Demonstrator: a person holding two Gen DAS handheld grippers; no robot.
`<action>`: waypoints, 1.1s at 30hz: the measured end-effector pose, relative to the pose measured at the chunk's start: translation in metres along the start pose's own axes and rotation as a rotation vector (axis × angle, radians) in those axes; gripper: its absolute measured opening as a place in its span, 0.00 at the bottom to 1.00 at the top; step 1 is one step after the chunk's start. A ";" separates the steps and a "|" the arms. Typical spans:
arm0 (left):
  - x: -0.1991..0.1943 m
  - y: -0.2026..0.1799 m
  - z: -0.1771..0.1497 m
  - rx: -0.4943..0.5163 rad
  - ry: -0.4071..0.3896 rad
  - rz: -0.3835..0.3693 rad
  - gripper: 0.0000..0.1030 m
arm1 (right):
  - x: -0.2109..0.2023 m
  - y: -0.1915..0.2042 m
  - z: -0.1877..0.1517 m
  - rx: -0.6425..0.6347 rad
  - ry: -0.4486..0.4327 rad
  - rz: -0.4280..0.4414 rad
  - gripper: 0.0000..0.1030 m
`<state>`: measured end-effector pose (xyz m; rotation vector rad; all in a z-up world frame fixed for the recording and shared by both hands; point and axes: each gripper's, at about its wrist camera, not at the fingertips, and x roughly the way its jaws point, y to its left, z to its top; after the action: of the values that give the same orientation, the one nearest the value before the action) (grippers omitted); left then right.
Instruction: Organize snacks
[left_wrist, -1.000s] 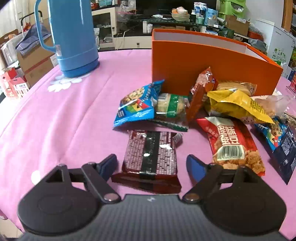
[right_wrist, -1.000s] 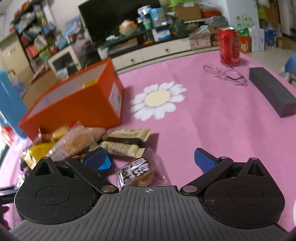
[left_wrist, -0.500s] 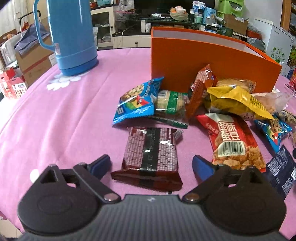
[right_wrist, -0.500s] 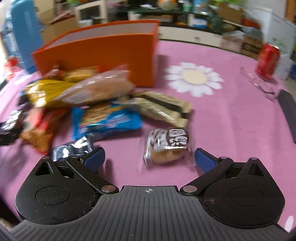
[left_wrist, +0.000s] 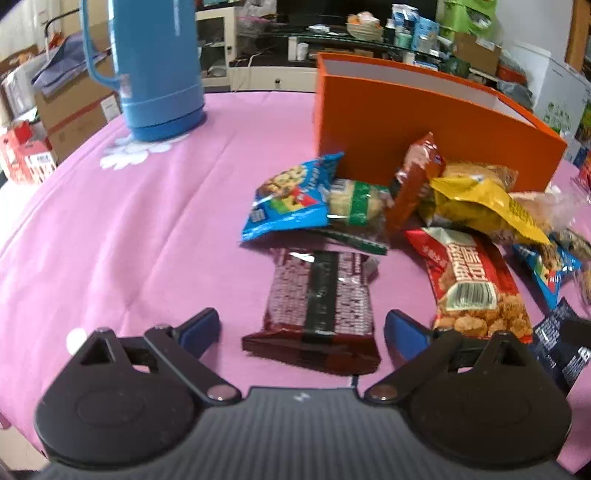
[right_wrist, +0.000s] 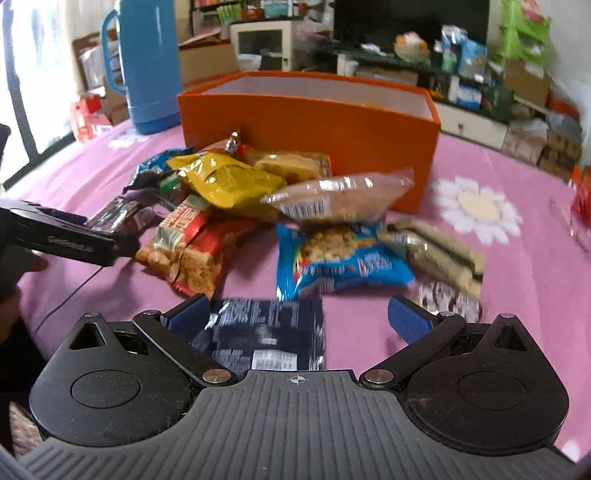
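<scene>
A pile of snack packets lies on the pink tablecloth in front of an open orange box (left_wrist: 424, 122) (right_wrist: 306, 122). My left gripper (left_wrist: 301, 326) is open, its fingers on either side of a dark red packet (left_wrist: 319, 306) without touching it. My right gripper (right_wrist: 295, 319) is open over a dark navy packet (right_wrist: 262, 336) that lies between its fingers, nearer the left one. The left gripper (right_wrist: 70, 236) also shows at the left in the right wrist view, by the dark red packet (right_wrist: 118, 216).
A blue thermos jug (left_wrist: 155, 66) (right_wrist: 147, 66) stands at the back left of the table. Other packets: red (left_wrist: 469, 284), yellow (right_wrist: 225, 181), blue cookie (right_wrist: 340, 262), clear-wrapped (right_wrist: 340, 199), tan bars (right_wrist: 436, 251). Cluttered shelves stand behind the table.
The right gripper has swung left from the table's right side to the snack pile, now over the navy packet. The left gripper has opened wider and drawn back slightly from the dark red packet.
</scene>
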<state>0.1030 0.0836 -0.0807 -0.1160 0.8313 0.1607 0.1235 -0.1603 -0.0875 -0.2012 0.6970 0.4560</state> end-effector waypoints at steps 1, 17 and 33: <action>0.000 0.002 0.001 -0.012 0.001 -0.001 0.95 | 0.002 -0.003 0.006 0.011 -0.001 0.017 0.82; 0.004 0.000 0.003 0.003 0.001 -0.019 0.96 | 0.053 -0.041 0.021 0.095 0.100 -0.197 0.82; 0.005 -0.009 -0.001 0.044 -0.001 0.005 0.98 | 0.014 -0.070 0.029 0.195 -0.033 -0.297 0.82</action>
<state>0.1075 0.0755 -0.0845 -0.0725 0.8335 0.1466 0.1826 -0.2076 -0.0729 -0.1107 0.6622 0.1064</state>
